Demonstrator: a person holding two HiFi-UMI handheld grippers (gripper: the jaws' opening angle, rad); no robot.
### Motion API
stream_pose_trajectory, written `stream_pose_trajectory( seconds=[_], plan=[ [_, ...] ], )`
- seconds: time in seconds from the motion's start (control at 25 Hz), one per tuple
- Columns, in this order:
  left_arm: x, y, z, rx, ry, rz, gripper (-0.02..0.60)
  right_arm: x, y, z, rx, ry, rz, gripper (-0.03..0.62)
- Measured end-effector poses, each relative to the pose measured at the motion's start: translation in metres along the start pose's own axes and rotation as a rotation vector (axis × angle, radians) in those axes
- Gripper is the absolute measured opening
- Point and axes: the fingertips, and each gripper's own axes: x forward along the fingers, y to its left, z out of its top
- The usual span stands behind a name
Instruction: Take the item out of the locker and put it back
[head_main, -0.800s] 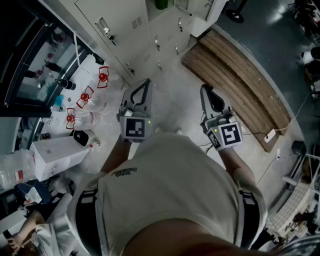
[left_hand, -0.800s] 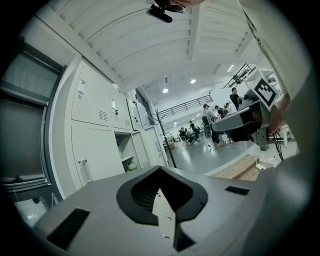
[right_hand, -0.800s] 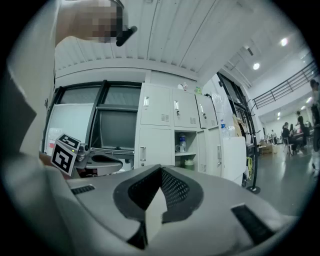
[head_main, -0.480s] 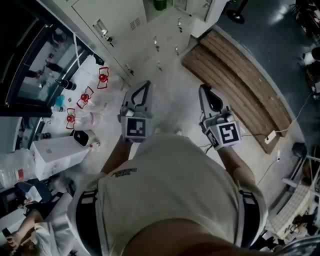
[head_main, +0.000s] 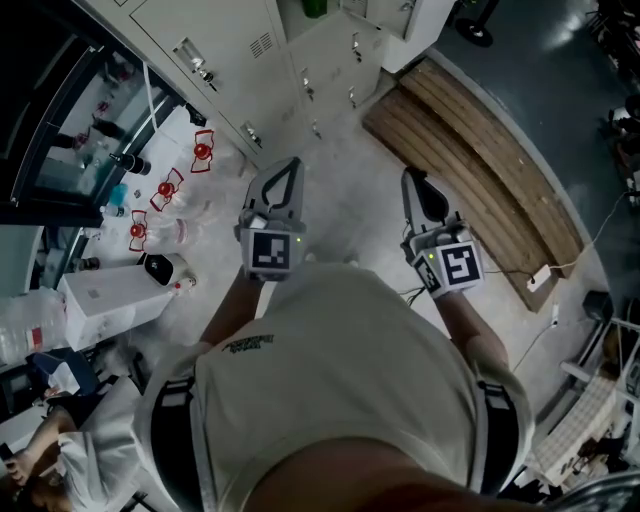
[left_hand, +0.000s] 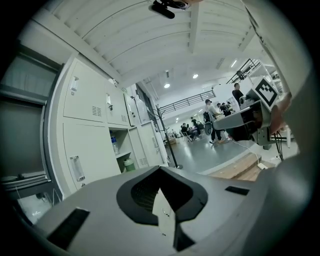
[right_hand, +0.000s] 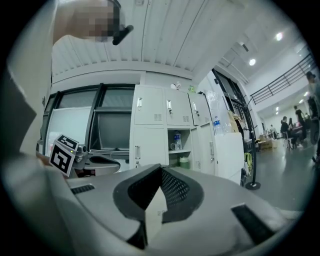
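Hardly anything changed: left gripper (head_main: 288, 168) and right gripper (head_main: 413, 178) held out side by side as moment ago, only view from head drifted slightly. Both jaws pressed together, nothing between them. Open locker compartment (right_hand: 185, 143) almost straight ahead of right jaws, well apart; ahead and left of left jaws. Inside: water bottle (right_hand: 177, 139) on upper shelf, green tub (right_hand: 183, 162) below; cannot tell which is task item. Likely retrieval not begun: approach first, then jaws must spread
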Motion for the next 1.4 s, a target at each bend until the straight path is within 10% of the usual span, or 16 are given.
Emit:
stream_pose_trajectory(
  seconds=[1.4],
  plan=[
    [0.091, 0.009, -0.009, -0.023, -0.006, 0.045, 0.015, 0.062, -0.073, -0.022, 0.007, 0.018, 0.059, 0.003]
  ],
)
